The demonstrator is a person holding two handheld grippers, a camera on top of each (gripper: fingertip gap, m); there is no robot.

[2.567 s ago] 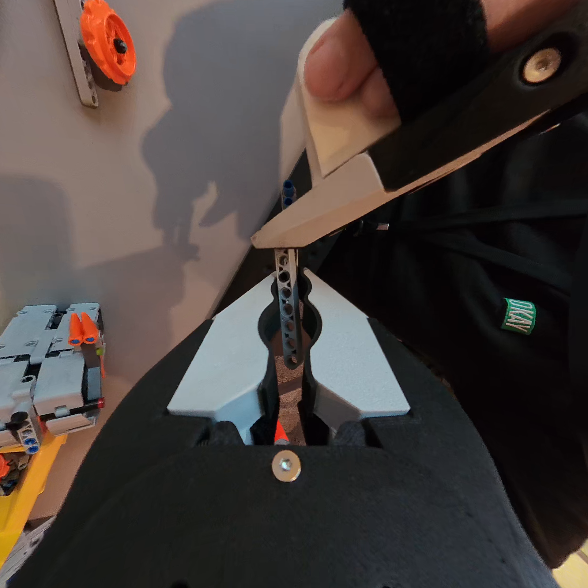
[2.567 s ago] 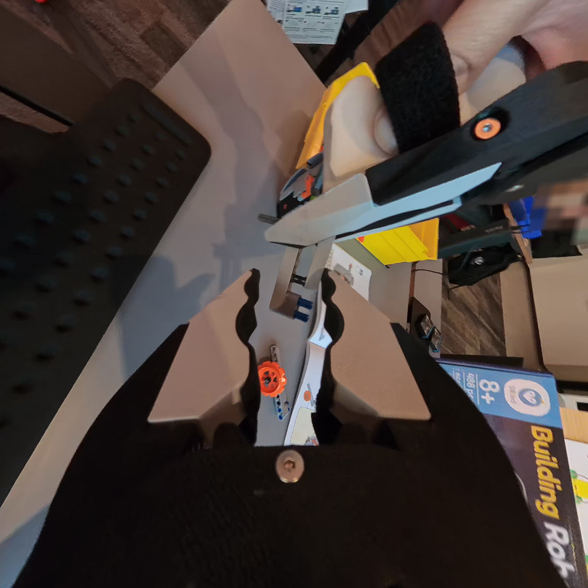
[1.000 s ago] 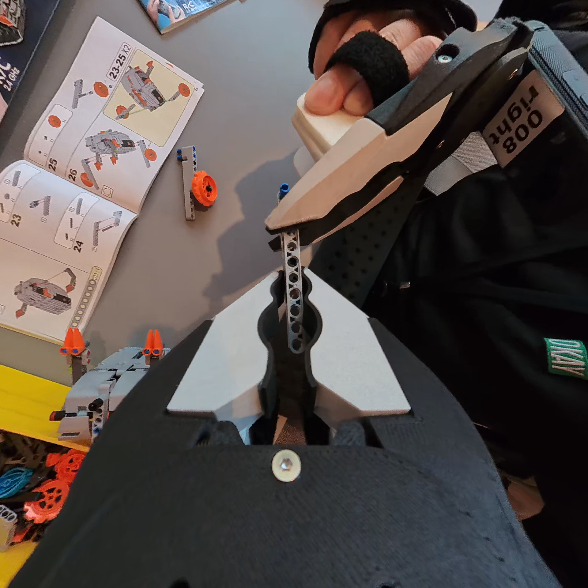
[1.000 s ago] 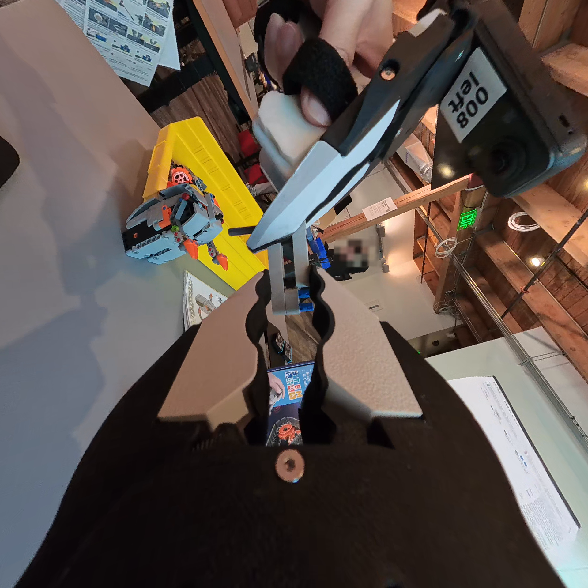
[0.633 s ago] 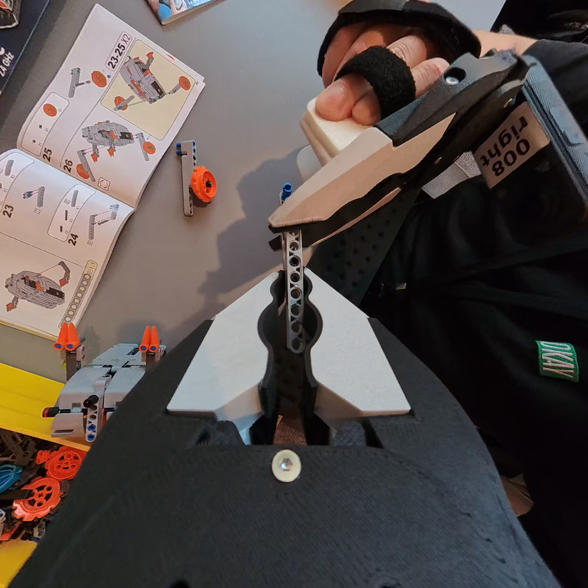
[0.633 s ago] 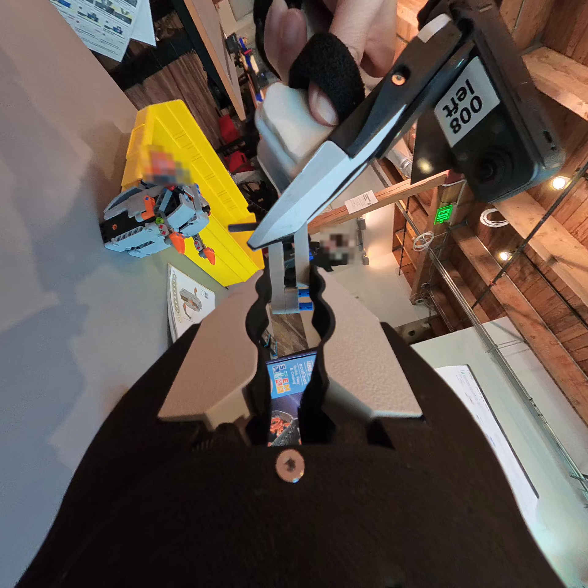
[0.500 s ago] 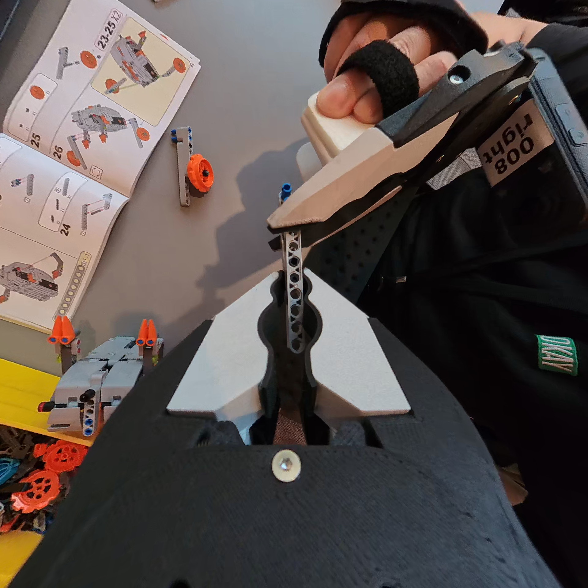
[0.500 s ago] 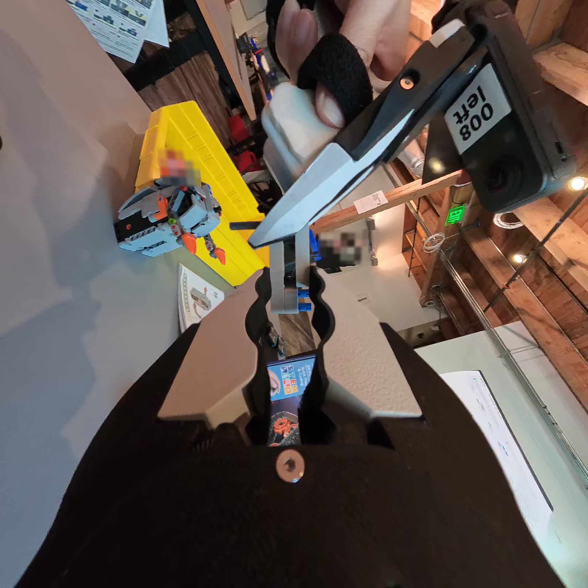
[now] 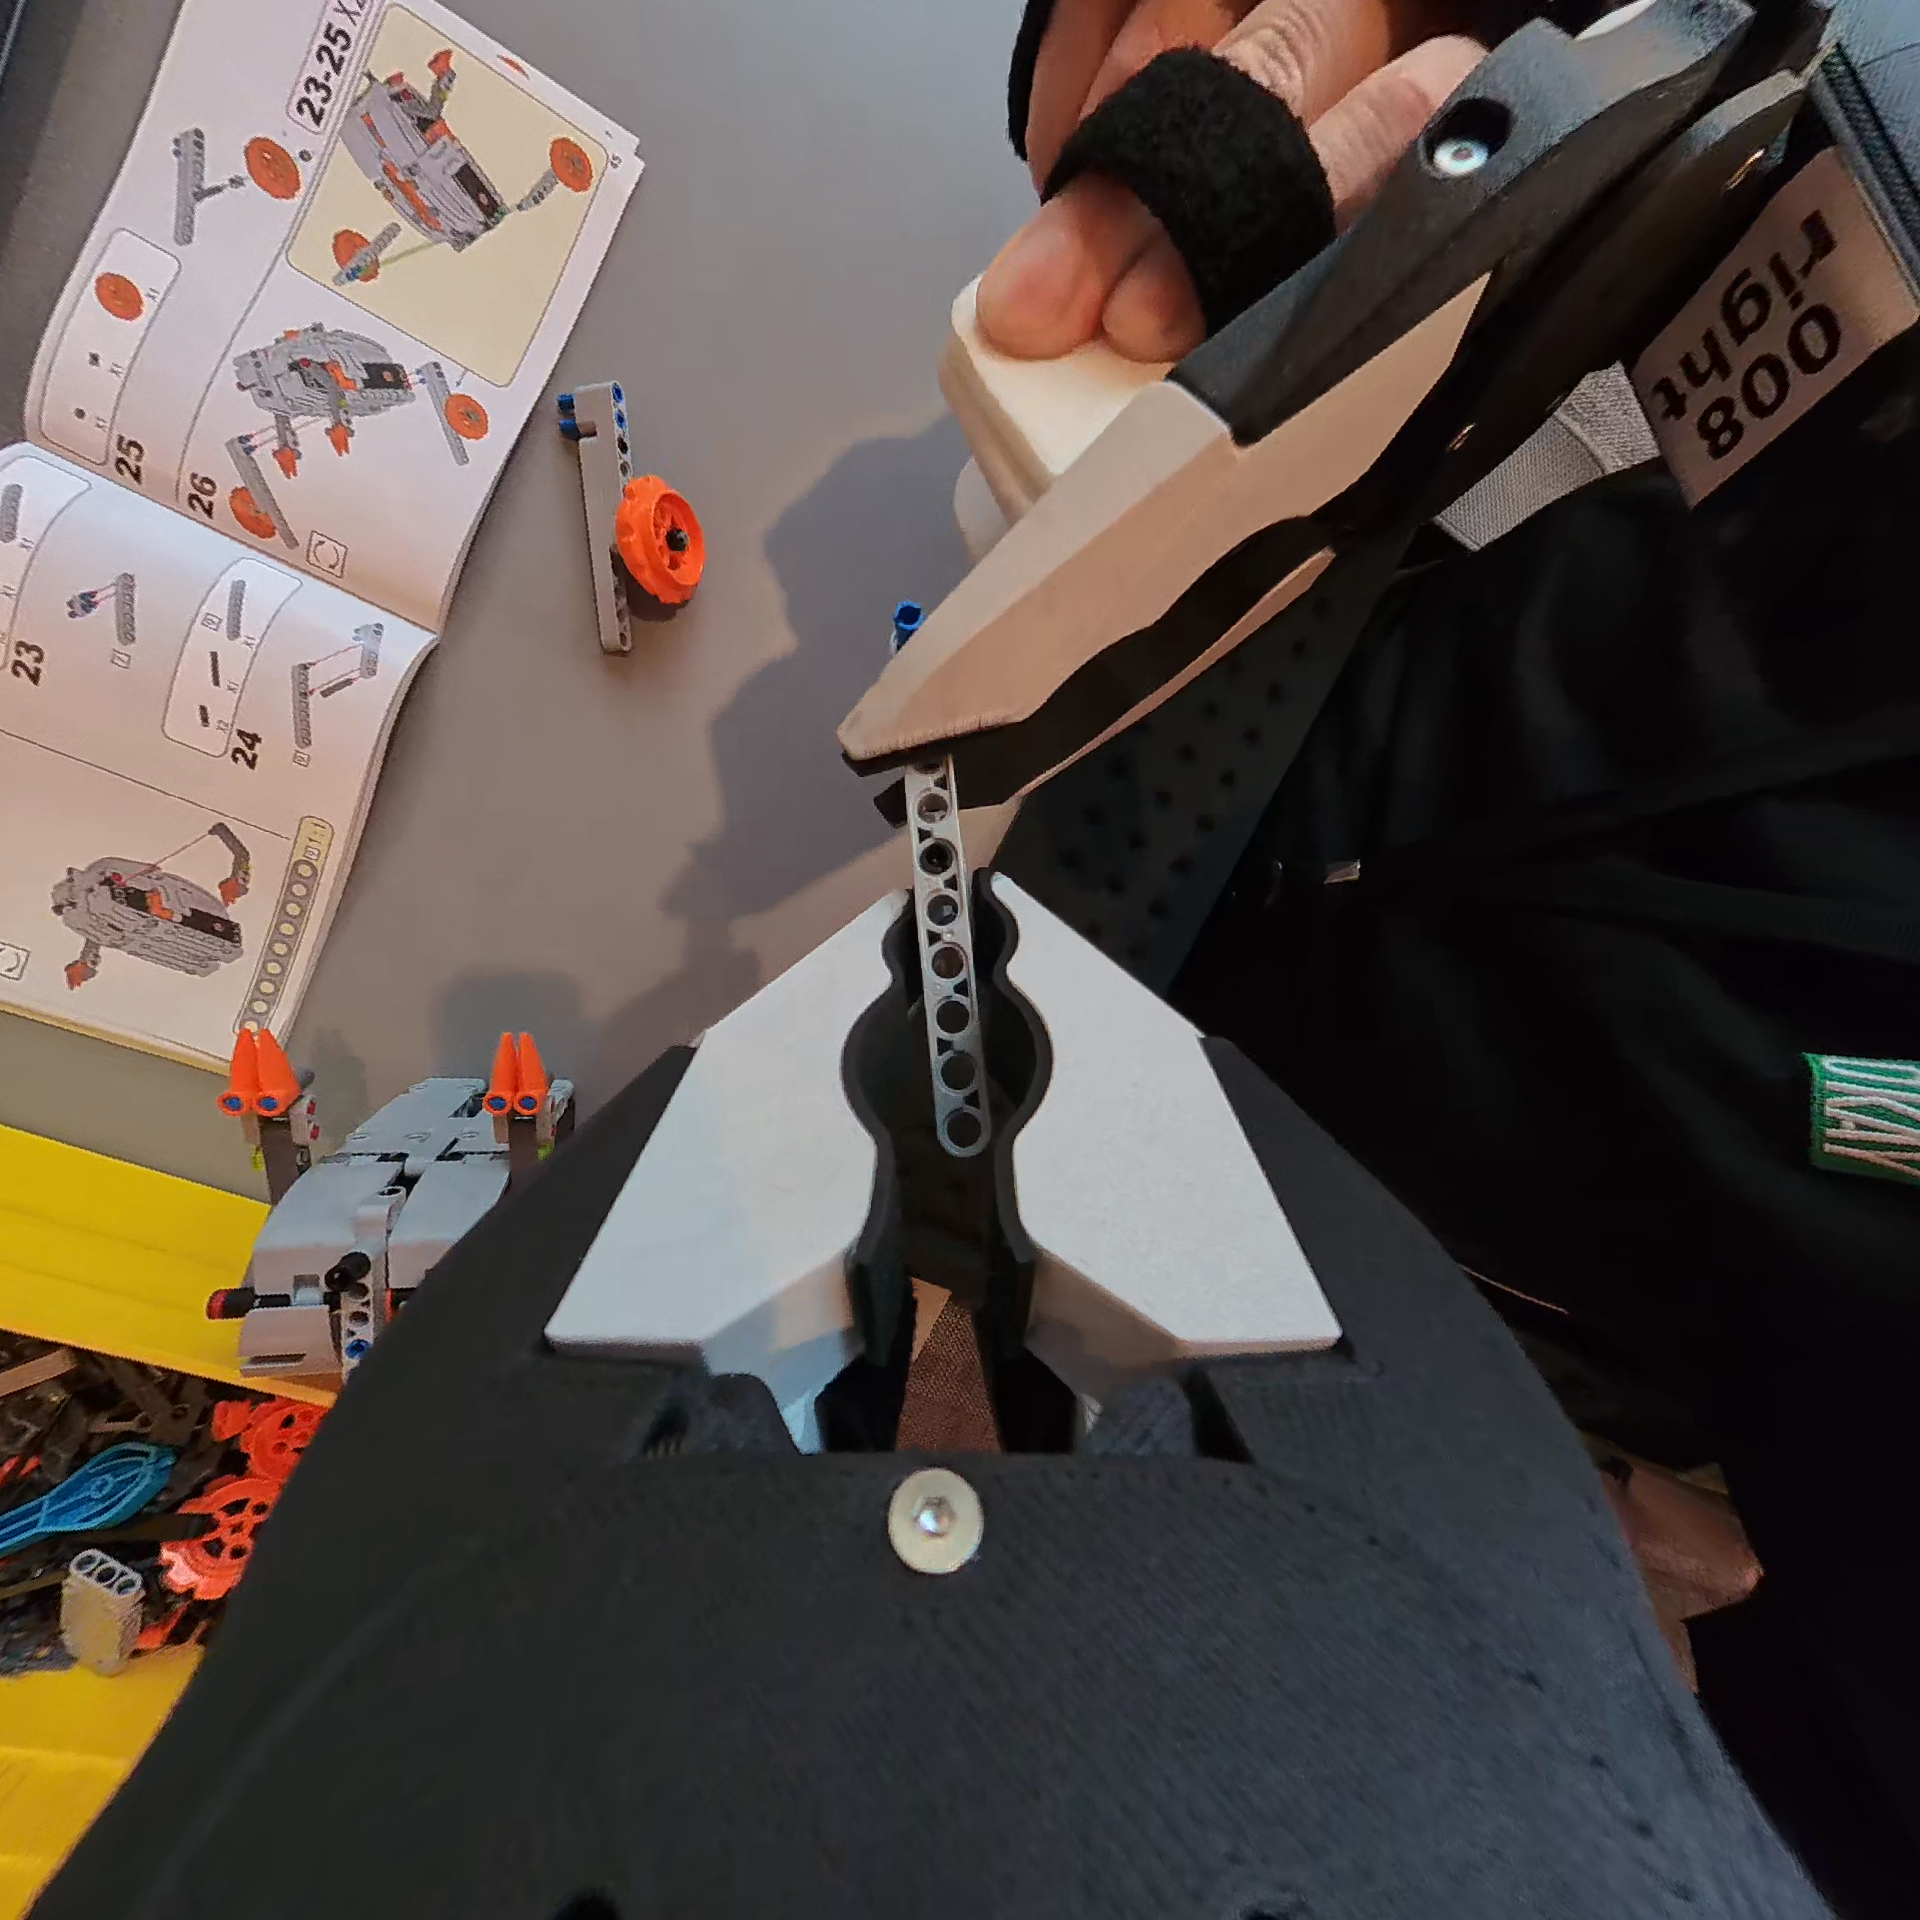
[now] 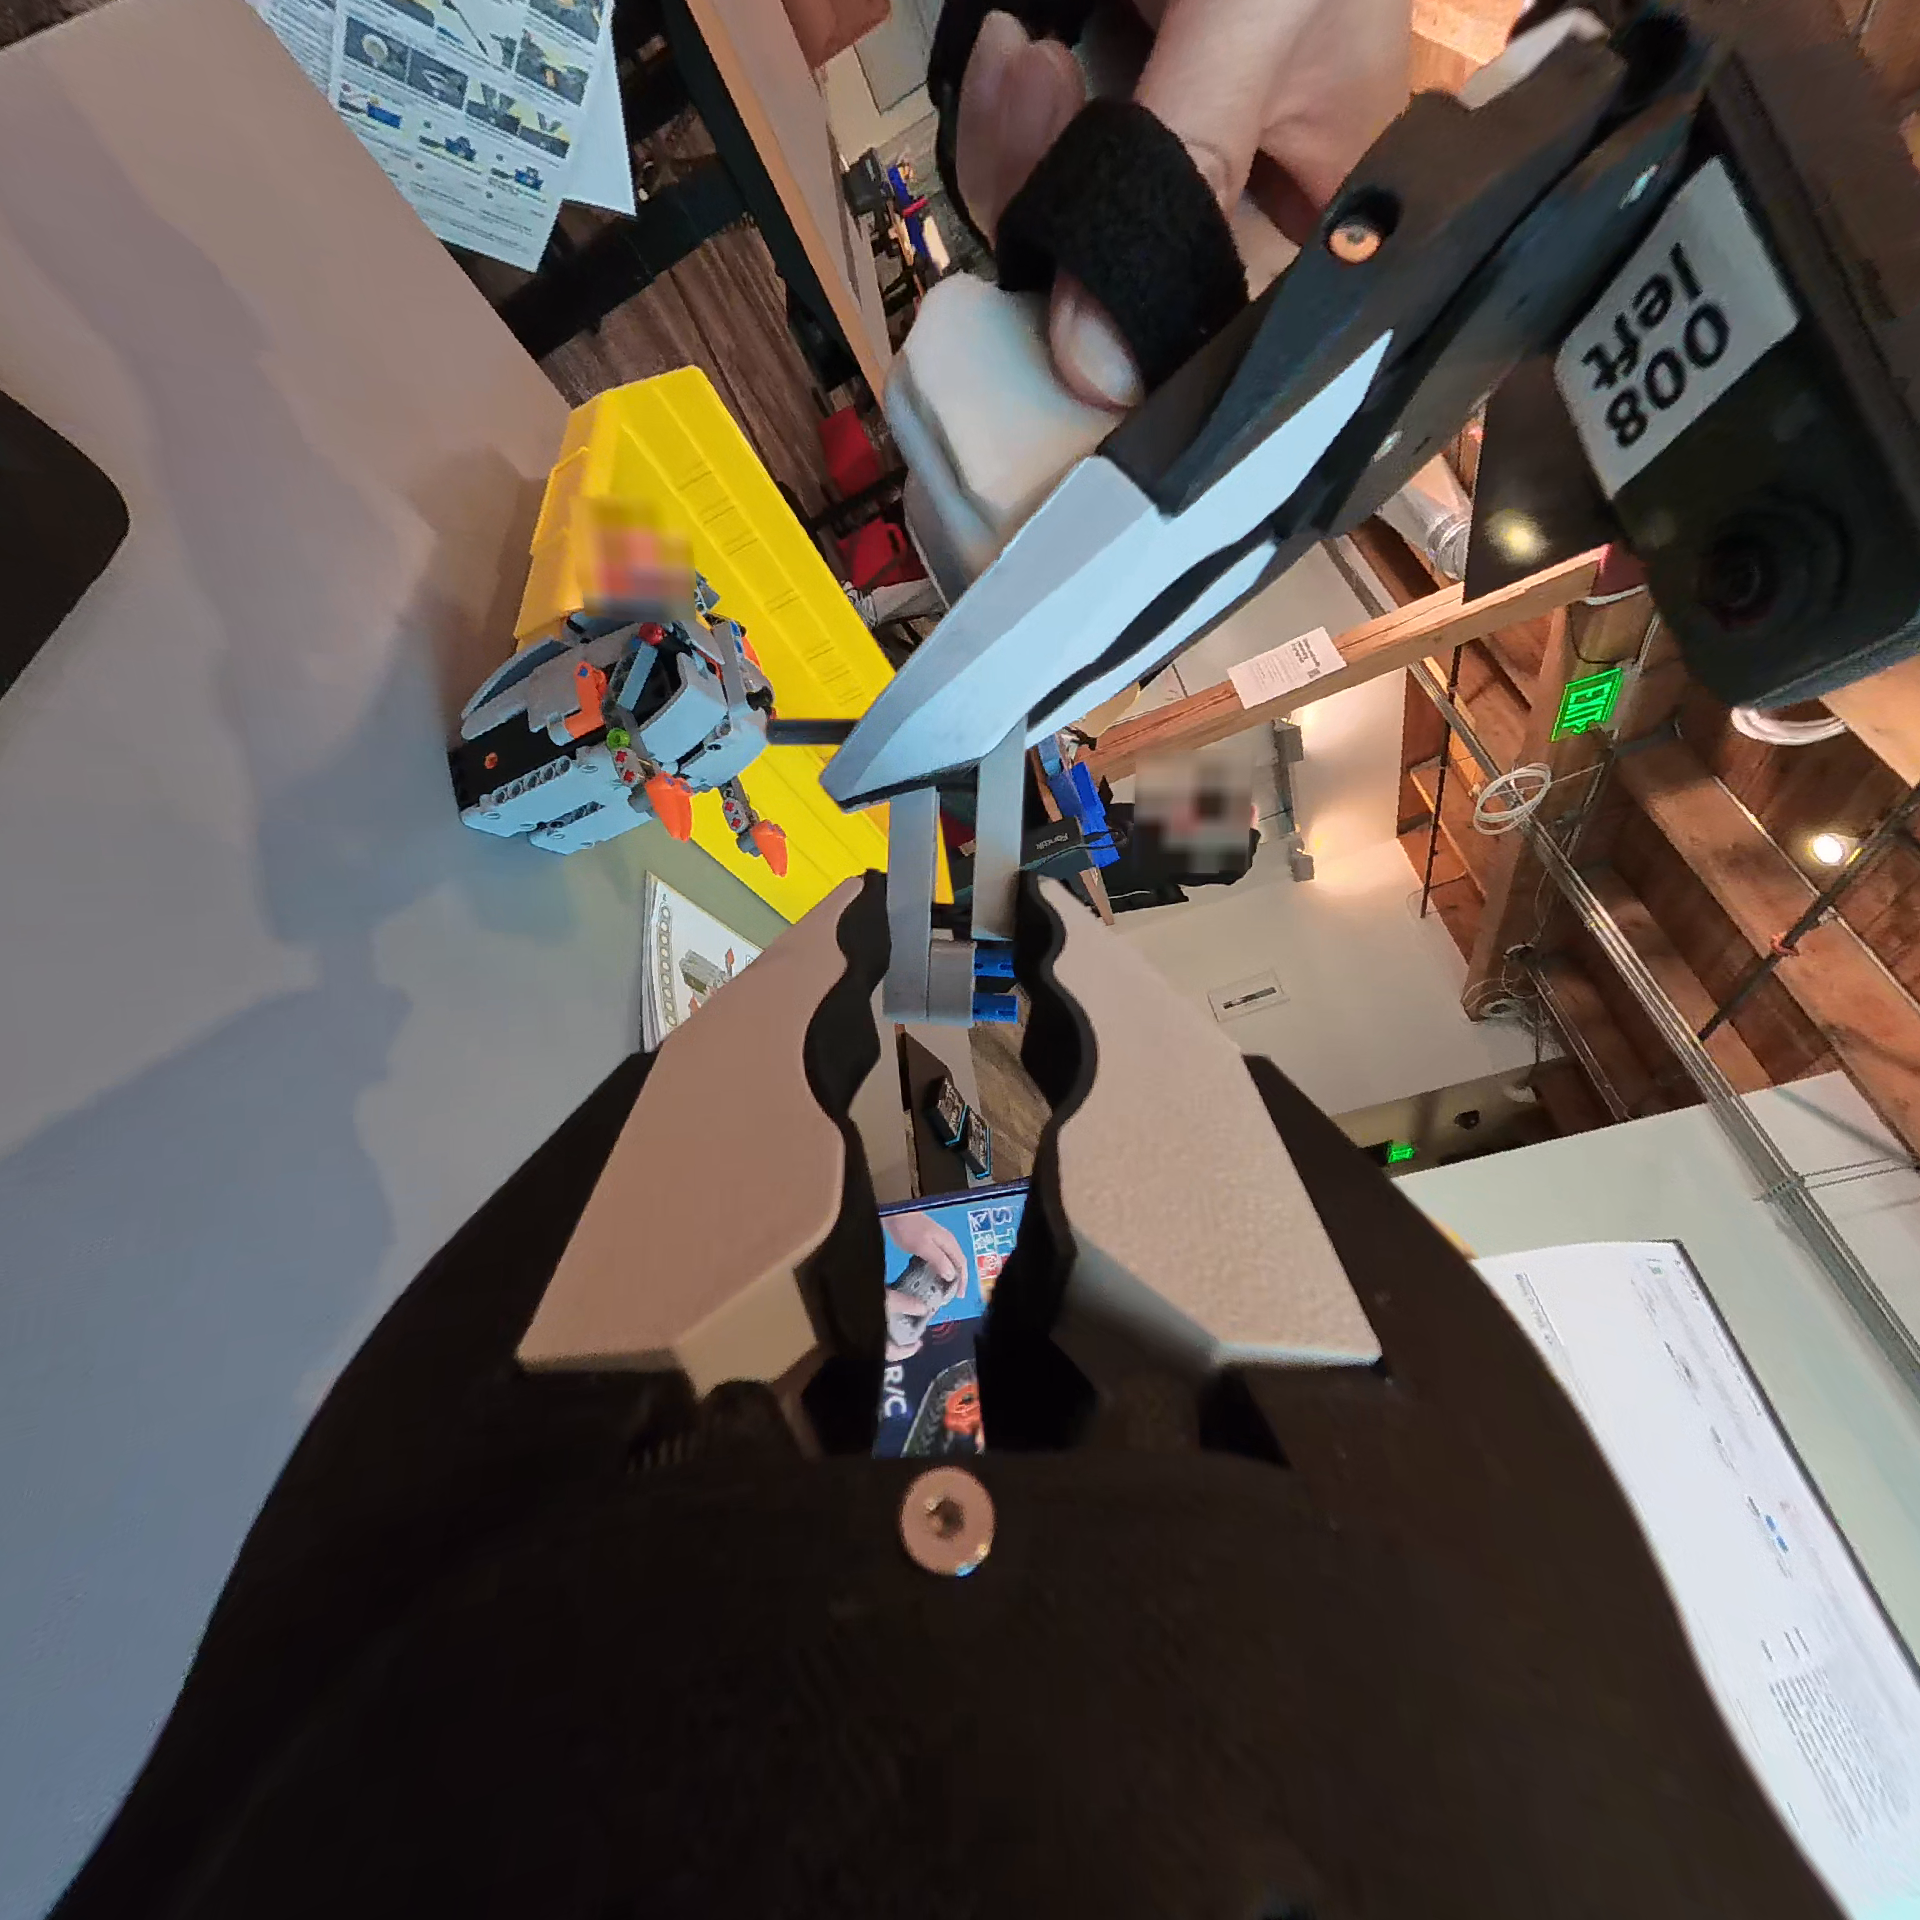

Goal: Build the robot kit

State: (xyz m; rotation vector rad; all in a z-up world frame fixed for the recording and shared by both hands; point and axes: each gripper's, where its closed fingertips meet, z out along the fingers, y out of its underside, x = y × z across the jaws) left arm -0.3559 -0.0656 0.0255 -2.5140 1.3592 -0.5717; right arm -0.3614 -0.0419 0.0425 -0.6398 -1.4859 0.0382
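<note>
A: From the left wrist view, what do you get?

B: The left gripper (image 9: pixel 943 914) has its jaws clamped on a grey perforated beam (image 9: pixel 948 966), which runs up out of them. The beam's far end is under the tip of the right gripper (image 9: pixel 914 738), held by a hand (image 9: pixel 1174 208) with a black strap round one finger. Below lies the grey bench (image 9: pixel 748 312) with an open instruction booklet (image 9: pixel 208 520), a loose beam with an orange wheel (image 9: pixel 639 530), a grey model with orange spikes (image 9: pixel 395 1174) and a yellow bin (image 9: pixel 94 1247) of loose parts.

A: And the right wrist view?

B: That one shows the assembly from its edge: two grey beams side by side, joined by blue pins (image 10: pixel 992 982) at the near end. The right gripper (image 10: pixel 951 914) has its jaws closed against the outer faces of the pair, near the tips. The left gripper (image 10: pixel 883 769) comes in from above, its tip over the beams' far end; whether those jaws are together cannot be told from here.

A: Anything only that view has?

B: A blue printed box (image 10: pixel 935 1309) seen through the jaws, wooden beams overhead, and the model (image 10: pixel 613 727) beside the yellow bin (image 10: pixel 748 582).
</note>
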